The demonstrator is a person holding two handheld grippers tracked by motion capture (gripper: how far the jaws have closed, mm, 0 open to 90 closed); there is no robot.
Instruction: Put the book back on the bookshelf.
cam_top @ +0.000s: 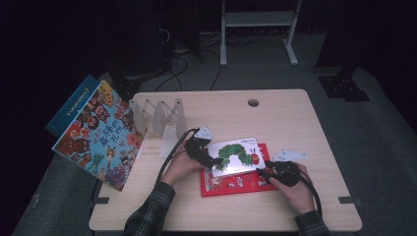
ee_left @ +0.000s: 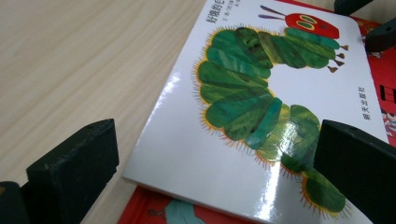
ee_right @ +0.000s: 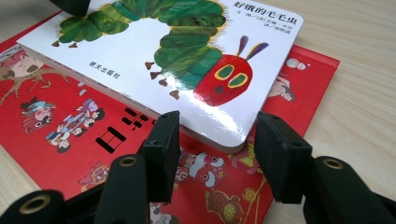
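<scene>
A light wooden table (cam_top: 295, 123) with rounded corners and a small round cable hole (cam_top: 253, 103) near its far edge carries a flat red picture book (cam_top: 231, 184), a white accordion-fold book rack (cam_top: 158, 117), and a large colourful monster-patterned book (cam_top: 101, 135) overhanging its left edge.
</scene>
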